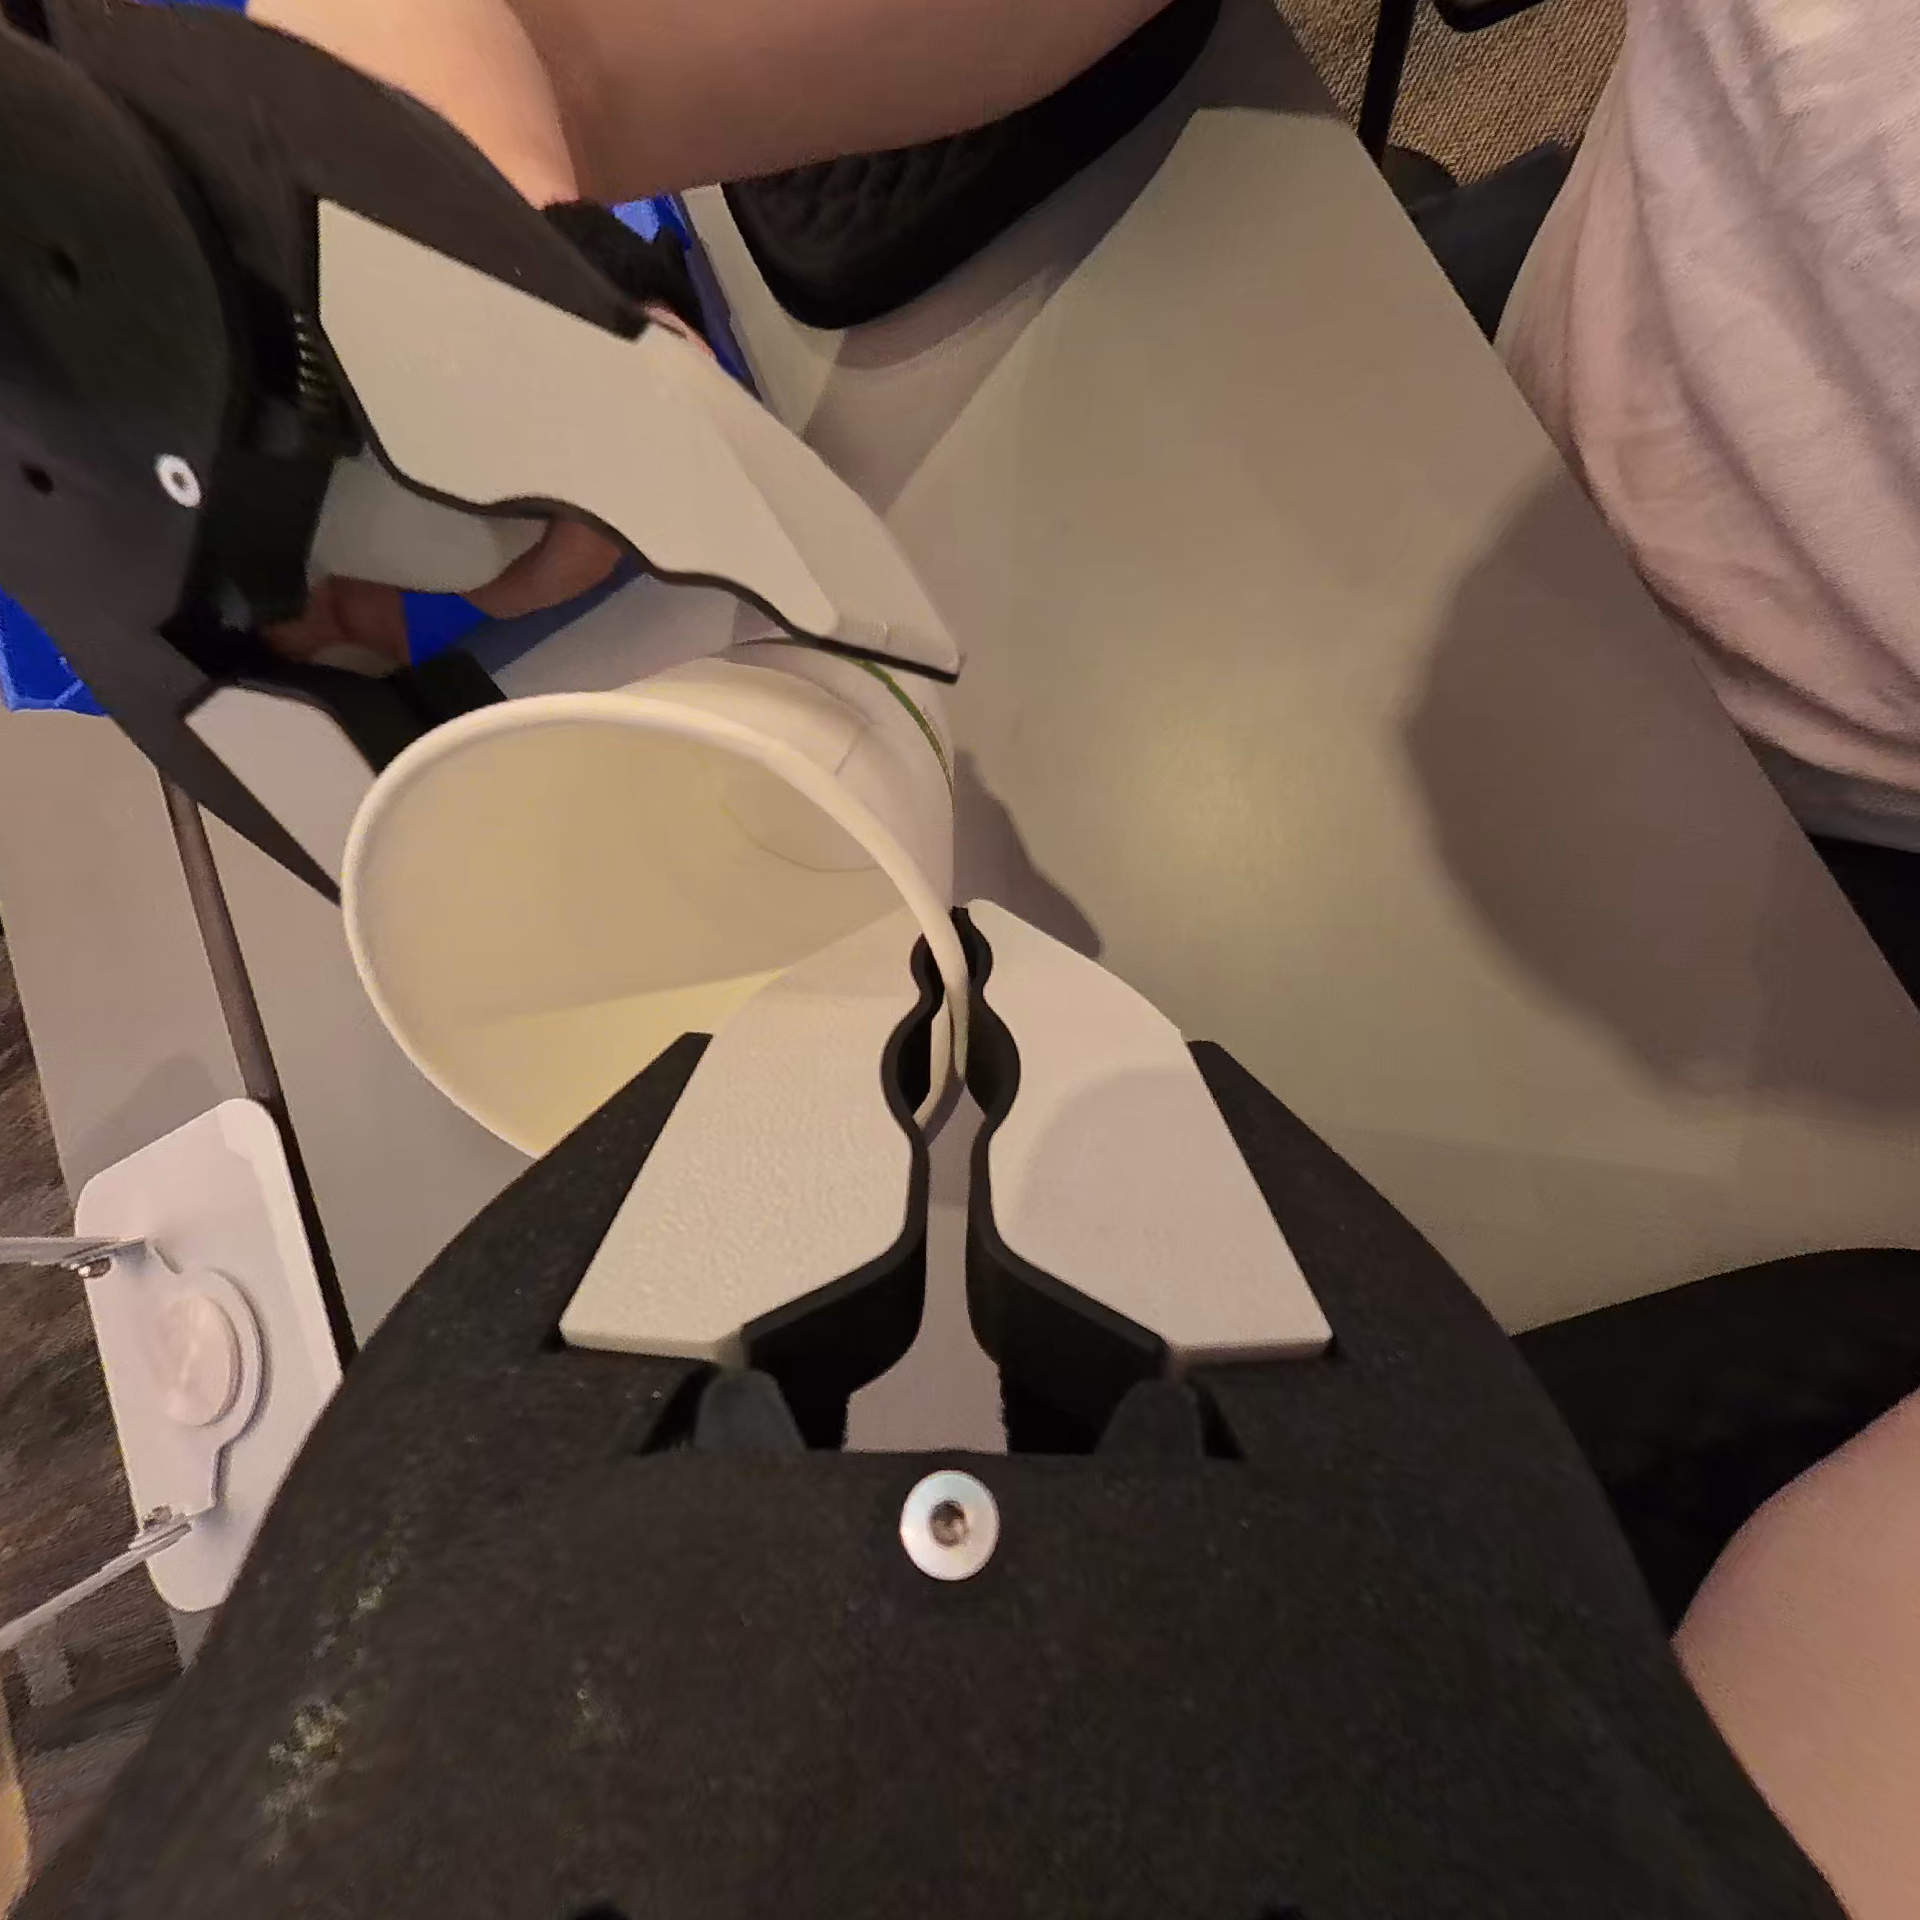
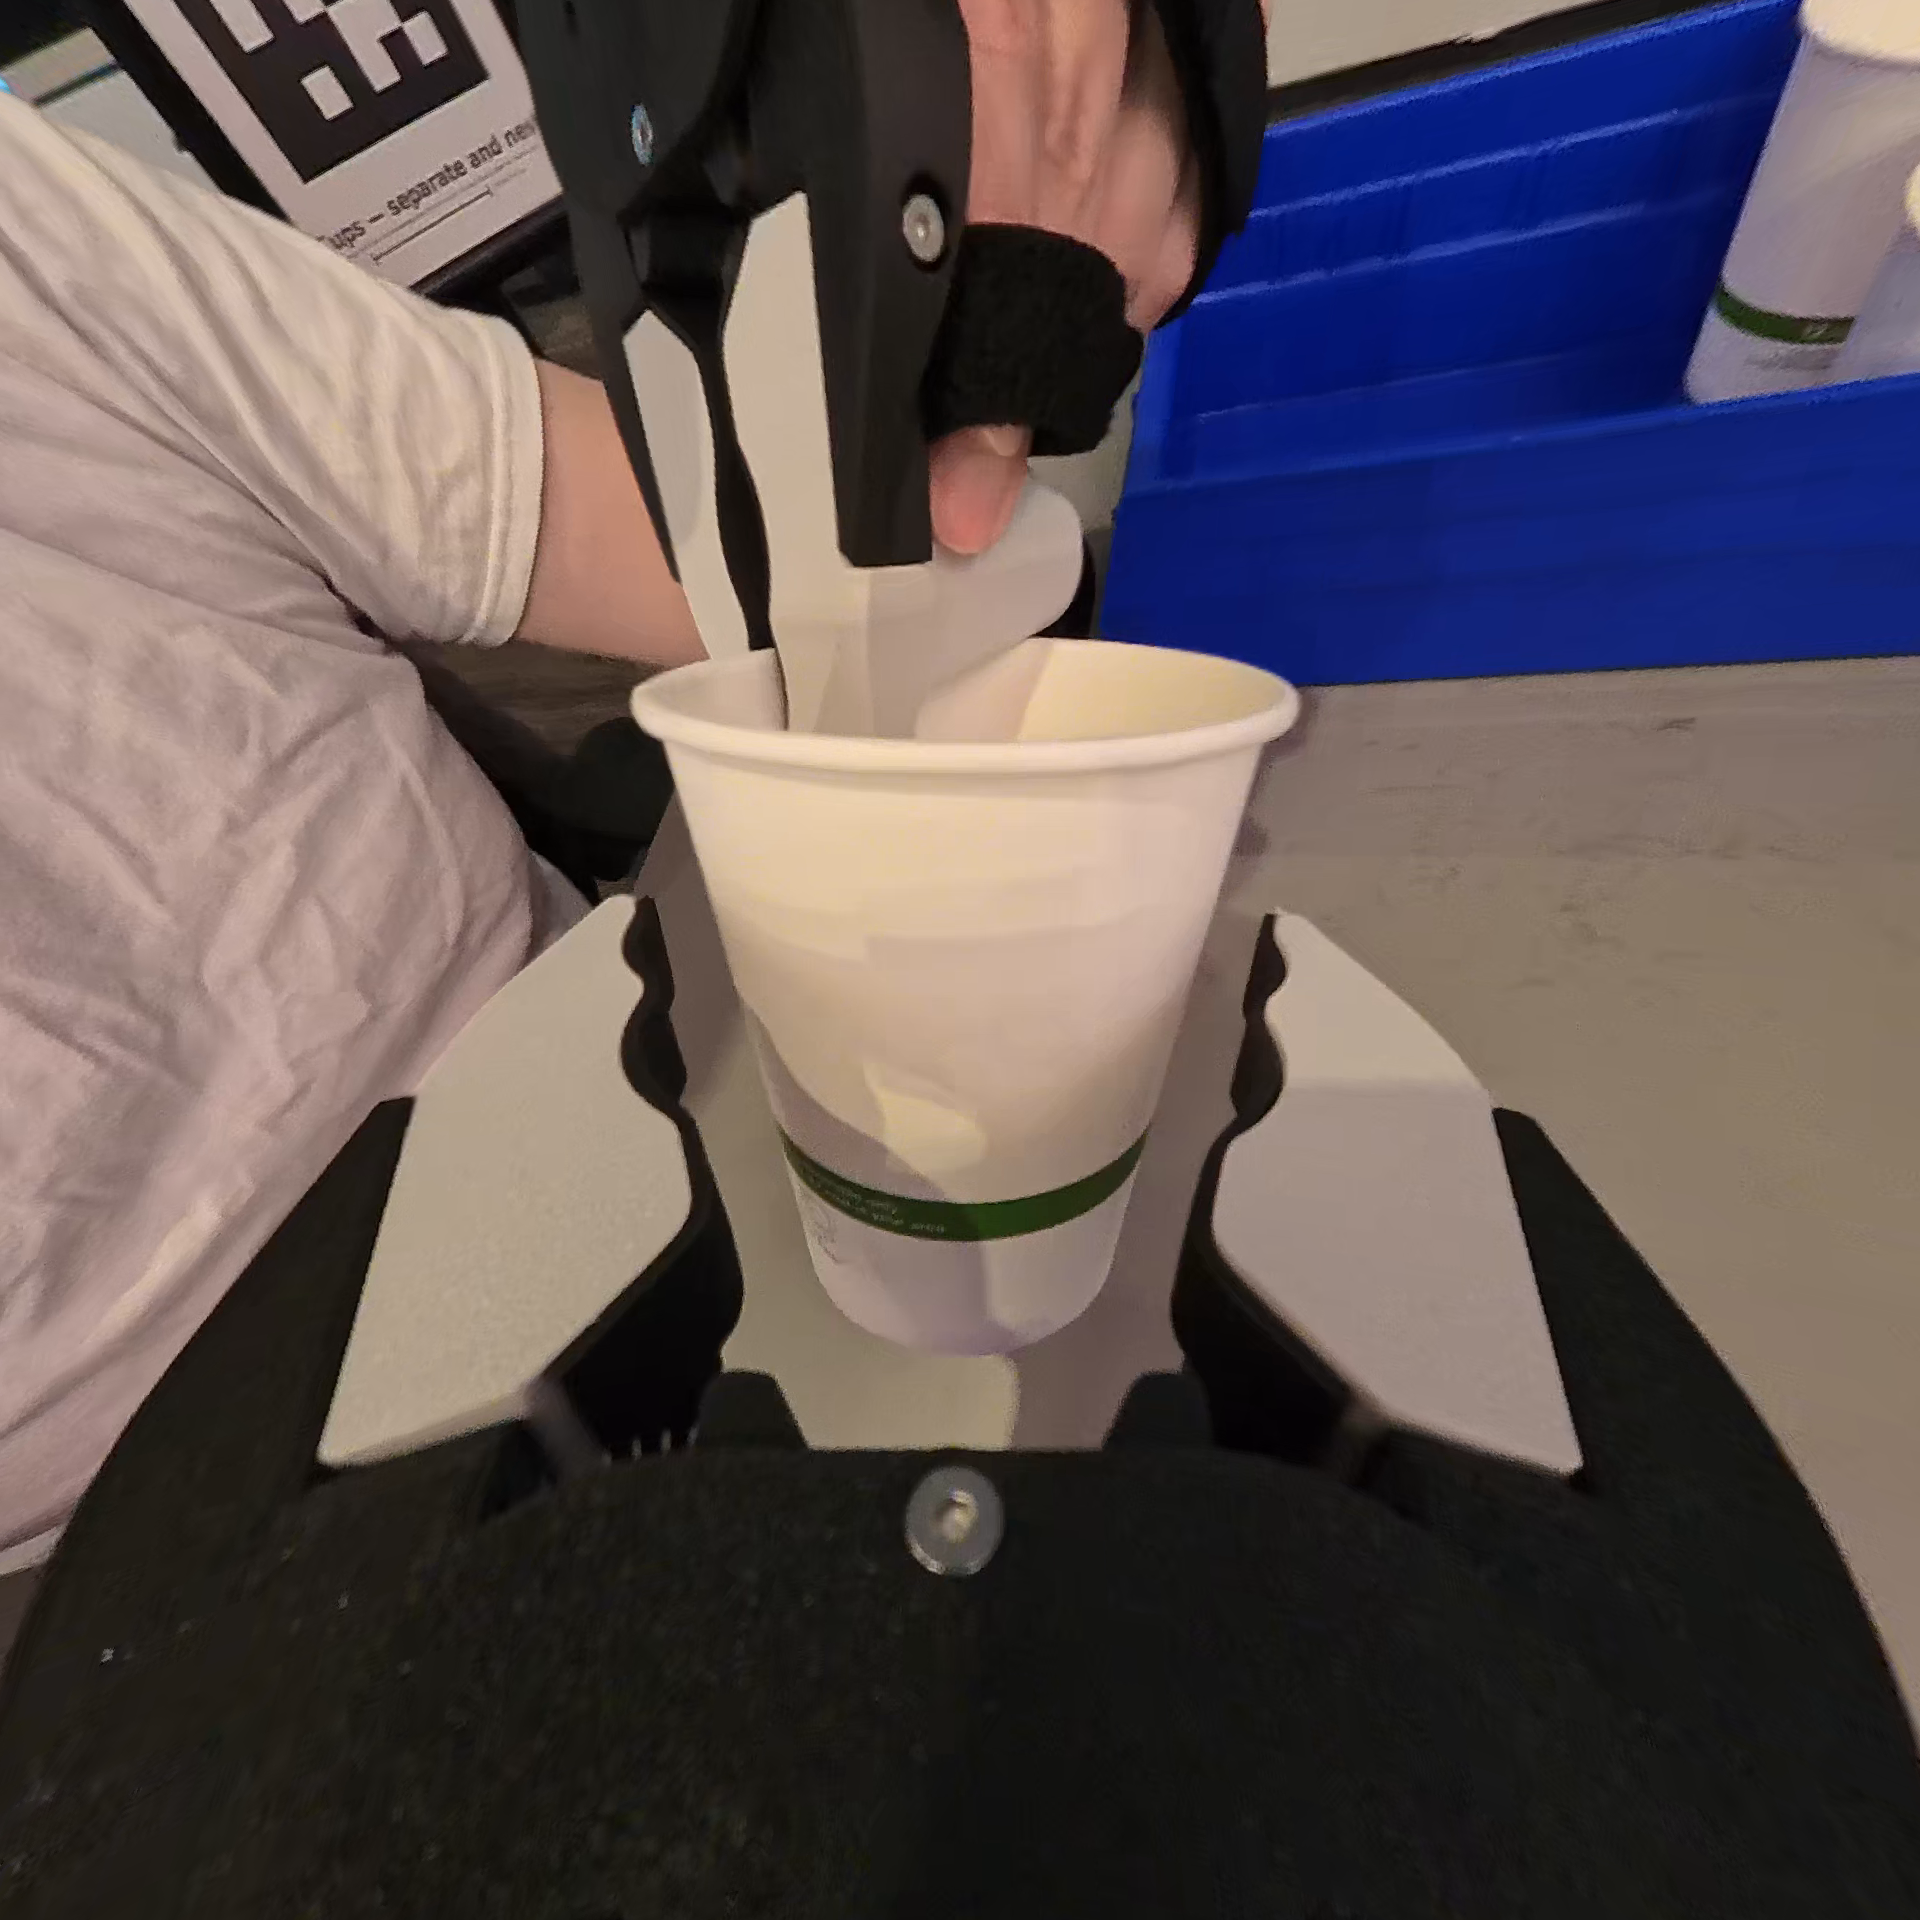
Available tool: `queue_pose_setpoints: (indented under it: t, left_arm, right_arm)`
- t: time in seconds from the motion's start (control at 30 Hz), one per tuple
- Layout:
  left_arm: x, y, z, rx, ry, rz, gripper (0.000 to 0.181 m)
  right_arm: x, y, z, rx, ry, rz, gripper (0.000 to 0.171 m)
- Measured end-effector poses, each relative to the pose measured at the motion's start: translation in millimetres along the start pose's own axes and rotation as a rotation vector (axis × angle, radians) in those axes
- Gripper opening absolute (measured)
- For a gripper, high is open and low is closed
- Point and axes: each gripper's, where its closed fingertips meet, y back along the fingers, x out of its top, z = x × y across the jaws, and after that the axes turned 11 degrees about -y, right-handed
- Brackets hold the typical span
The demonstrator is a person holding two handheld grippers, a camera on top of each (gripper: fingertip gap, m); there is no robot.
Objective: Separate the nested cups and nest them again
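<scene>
1. A pale grey table (image 2: 1610, 883) fills the scene; a blue bin (image 2: 1507, 436) sits at its far side, and a card (image 2: 343, 94) with a black-and-white square marker stands behind the person in a light shirt (image 2: 208, 727).
2. The cup (image 2: 956, 987) is white paper with a rolled rim and a green band near its base; it hangs in the air above the table, between the two grippers.
3. The left gripper (image 1: 951, 997) has its jaws pressed together on the cup's rim, one finger inside the wall and one outside.
4. The right gripper (image 2: 951, 1091) has its jaws spread wide on either side of the cup's lower part; in the right wrist view neither pad touches the wall.
5. Count: one cup held, with no second rim visible on it; one stack (image 2: 1808, 208) of similar cups with a green band stands in the bin, with the edge of another beside it; two grippers, one bin, one card.
</scene>
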Motion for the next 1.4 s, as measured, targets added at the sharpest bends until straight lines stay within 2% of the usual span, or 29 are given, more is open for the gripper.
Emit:
queue_pose_setpoints:
  t: [0.3, 0.67, 0.7, 0.87, 1.0, 1.1, 1.17, 1.2, 1.27, 1.33, 1.4]
  left_arm:
    - [3, -6, 3, -0.021, -0.014, -0.005, 0.000]
    - [7, -5, 5, -0.034, -0.016, 0.009, 0.001]
    - [6, -5, 4, -0.023, -0.013, 0.005, 0.003]
    - [1, 2, -11, 0.040, 0.083, 0.006, 0.040]
    - [-1, 29, -25, 0.161, 0.120, 0.065, 0.048]
    - [7, 62, -39, 0.297, 0.137, 0.177, 0.055]
    - [14, 82, -45, 0.373, 0.147, 0.253, 0.054]
    - [14, 90, -46, 0.401, 0.152, 0.272, 0.053]
    - [11, 97, -47, 0.430, 0.163, 0.268, 0.052]
    - [6, 98, -47, 0.442, 0.164, 0.238, 0.053]
    - [5, 95, -46, 0.438, 0.157, 0.220, 0.054]
  right_arm:
    - [-7, -6, -7, 0.095, -0.037, -0.028, 0.097]
    - [-16, -12, -8, 0.114, -0.035, -0.084, 0.091]
    - [-17, -12, -7, 0.112, -0.035, -0.088, 0.091]
    - [-21, -10, -2, 0.081, -0.027, -0.108, 0.090]
    - [-17, 7, 10, 0.016, -0.039, -0.077, 0.090]
    - [-7, 44, 25, -0.100, -0.032, 0.003, 0.090]
    - [14, 89, 32, -0.228, 0.002, 0.151, 0.090]
    - [26, 119, 38, -0.336, 0.024, 0.259, 0.090]
    - [42, 198, 58, -0.657, 0.066, 0.499, 0.091]
    - [33, 283, 70, -0.977, 0.073, 0.736, 0.090]
    - [10, 340, 73, -1.137, 0.048, 0.912, 0.090]
